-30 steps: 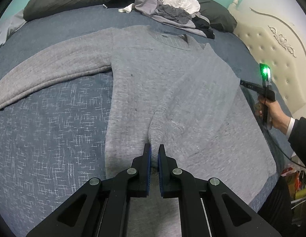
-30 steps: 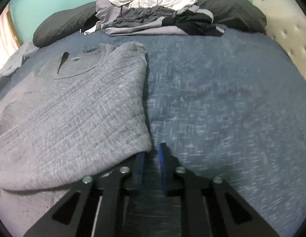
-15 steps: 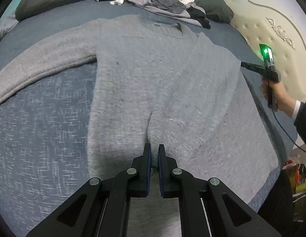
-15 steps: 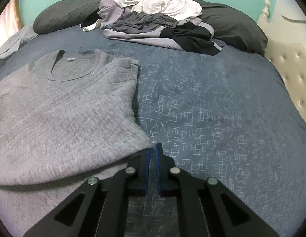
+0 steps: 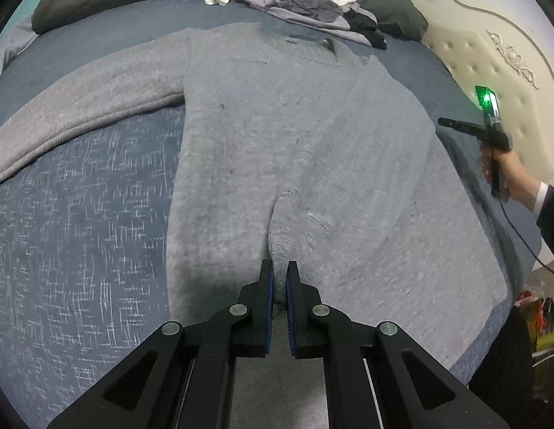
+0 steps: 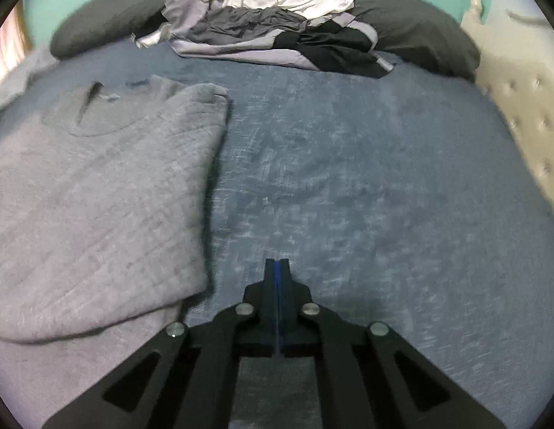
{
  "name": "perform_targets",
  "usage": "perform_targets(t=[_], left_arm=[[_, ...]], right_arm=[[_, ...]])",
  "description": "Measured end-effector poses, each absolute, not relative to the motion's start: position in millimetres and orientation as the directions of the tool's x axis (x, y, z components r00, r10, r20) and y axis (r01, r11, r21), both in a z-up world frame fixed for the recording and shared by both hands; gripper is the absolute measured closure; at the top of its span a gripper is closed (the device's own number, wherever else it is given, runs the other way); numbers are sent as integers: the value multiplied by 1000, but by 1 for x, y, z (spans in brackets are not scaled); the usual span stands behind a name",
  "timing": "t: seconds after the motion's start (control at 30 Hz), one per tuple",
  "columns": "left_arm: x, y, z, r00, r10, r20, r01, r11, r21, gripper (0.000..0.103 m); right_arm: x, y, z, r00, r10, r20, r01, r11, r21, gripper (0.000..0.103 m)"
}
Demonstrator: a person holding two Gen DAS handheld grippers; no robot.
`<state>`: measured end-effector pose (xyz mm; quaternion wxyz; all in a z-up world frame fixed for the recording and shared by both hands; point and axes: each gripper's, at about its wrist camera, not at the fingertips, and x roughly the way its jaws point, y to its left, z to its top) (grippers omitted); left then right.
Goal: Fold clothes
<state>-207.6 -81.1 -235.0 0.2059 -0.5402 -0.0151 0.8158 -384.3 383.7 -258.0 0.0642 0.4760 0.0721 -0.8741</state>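
A: What is seen, from the largest thing down?

B: A bed (image 5: 80,232) with a blue cover is seen, and a grey sweater (image 5: 277,143) is spread flat upon it. Beyond the sweater's collar, dark pillows (image 6: 412,25) are laid along the bed's far edge, and a heap of clothes (image 6: 270,18) is piled against them. A padded headboard (image 5: 491,82) is seen to the right of the sweater.

A: How is the sweater arranged?

B: One sleeve (image 5: 80,114) is stretched out to the left of the body. The other side has been folded over onto the body, with its cuff (image 5: 282,236) brought near the hem.

A: And the tools?

B: The cuff is pinched between the pads of the left tool (image 5: 280,275), which is nearly closed on it. The right tool (image 6: 277,268) is held by a hand (image 5: 505,168) just off the sweater's right edge, over bare bed cover. Its jaws have just been closing and are now fully closed, with nothing caught between them.
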Motion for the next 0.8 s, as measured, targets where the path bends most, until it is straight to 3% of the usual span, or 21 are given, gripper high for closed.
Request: perform_targets(t=[0.3,0.33,0.43,0.8], left_arm=[[-213,-89,-231,-353,349,-868,-299,-921,-249,97],[-214,-90,-229,-357,349,-866,-298,-922,-249,97],[-217,-95,-224,-366,345,-865,-296,-924,-243,97],[-214,-103,-215,-375,360,-854,-295,-920,-258,97]], right_arm=[[-371,385,-281,-471,-199,-860,235,-967,95,100],[-370,386,-282,-472,-223,-853,230,-965,125,98],[-369,390,-283,-478,-296,-827,202,-953,224,77],[-374,380,-288,-508,-335,-793,174,-942,287,76]])
